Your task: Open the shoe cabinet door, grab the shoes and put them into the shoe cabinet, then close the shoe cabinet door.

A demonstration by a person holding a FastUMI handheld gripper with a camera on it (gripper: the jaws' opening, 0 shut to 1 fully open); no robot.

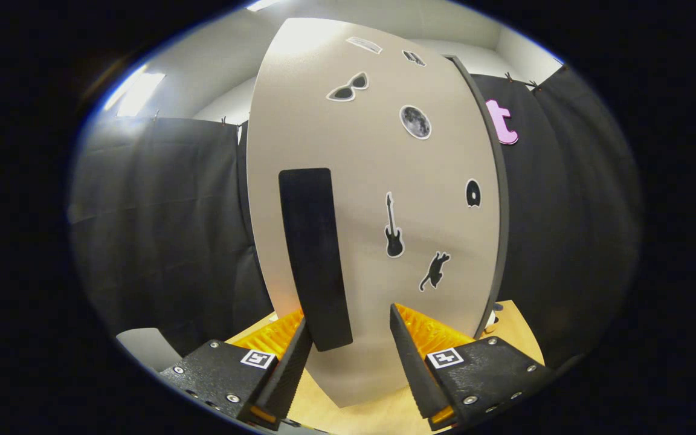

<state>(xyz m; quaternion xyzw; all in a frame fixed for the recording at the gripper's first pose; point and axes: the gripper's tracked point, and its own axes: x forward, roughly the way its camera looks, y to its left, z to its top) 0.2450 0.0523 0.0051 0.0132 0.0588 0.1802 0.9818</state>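
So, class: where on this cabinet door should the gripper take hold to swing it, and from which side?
Probably the black upright handle on the shoe cabinet door. It is a long, narrow vertical strip, so come straight at the door's face, one jaw on each long side. The gripper is open, its jaws apart, one by the handle's lower end.

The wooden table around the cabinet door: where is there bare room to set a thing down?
Bare wood shows on the table right of the door, and in a thin strip beneath the door between the open gripper fingers. Straight ahead is crowded: door and black handle stand close.
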